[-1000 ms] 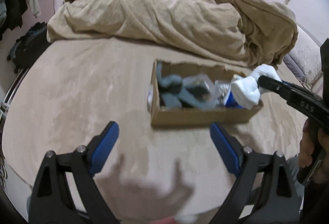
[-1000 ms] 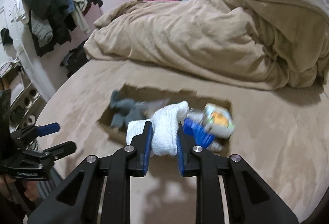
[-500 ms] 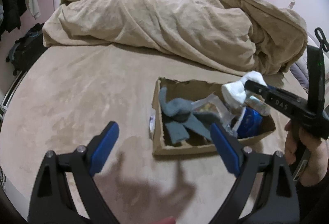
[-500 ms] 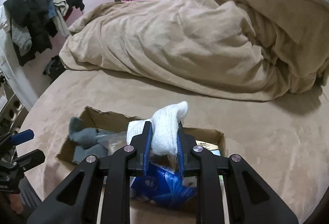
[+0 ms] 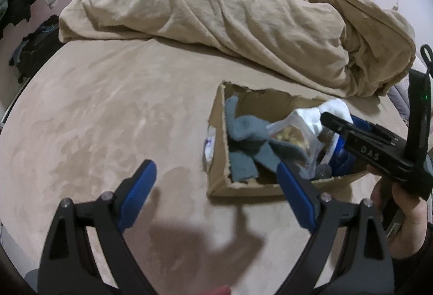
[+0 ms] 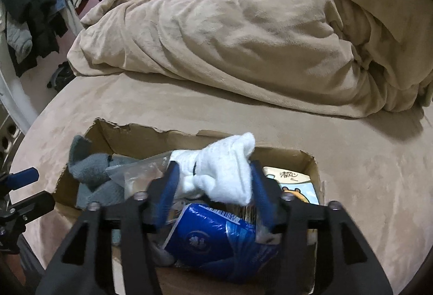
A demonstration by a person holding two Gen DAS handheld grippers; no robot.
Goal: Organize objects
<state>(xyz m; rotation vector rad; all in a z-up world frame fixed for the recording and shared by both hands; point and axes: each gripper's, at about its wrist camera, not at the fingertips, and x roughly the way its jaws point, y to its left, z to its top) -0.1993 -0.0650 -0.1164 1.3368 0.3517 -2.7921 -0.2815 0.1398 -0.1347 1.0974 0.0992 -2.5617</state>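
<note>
Right wrist view shows the right gripper [image 6: 213, 192] over the cardboard box [image 6: 311, 168] on the bed [image 6: 365, 186], its jaws opening with the white sock [image 6: 224, 173] between the blue pads, loose rather than squeezed, above a blue packet [image 6: 211, 238] and beside grey socks [image 6: 92, 173] in the box. Left wrist view shows the left gripper [image 5: 216, 195] spread wide and empty, hovering over the bed just in front of the box.

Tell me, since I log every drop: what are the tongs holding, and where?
Left tongs: nothing. Right tongs are opening over the cardboard box; the white sock sits between them by its bunched middle, the grip loosening.
</note>
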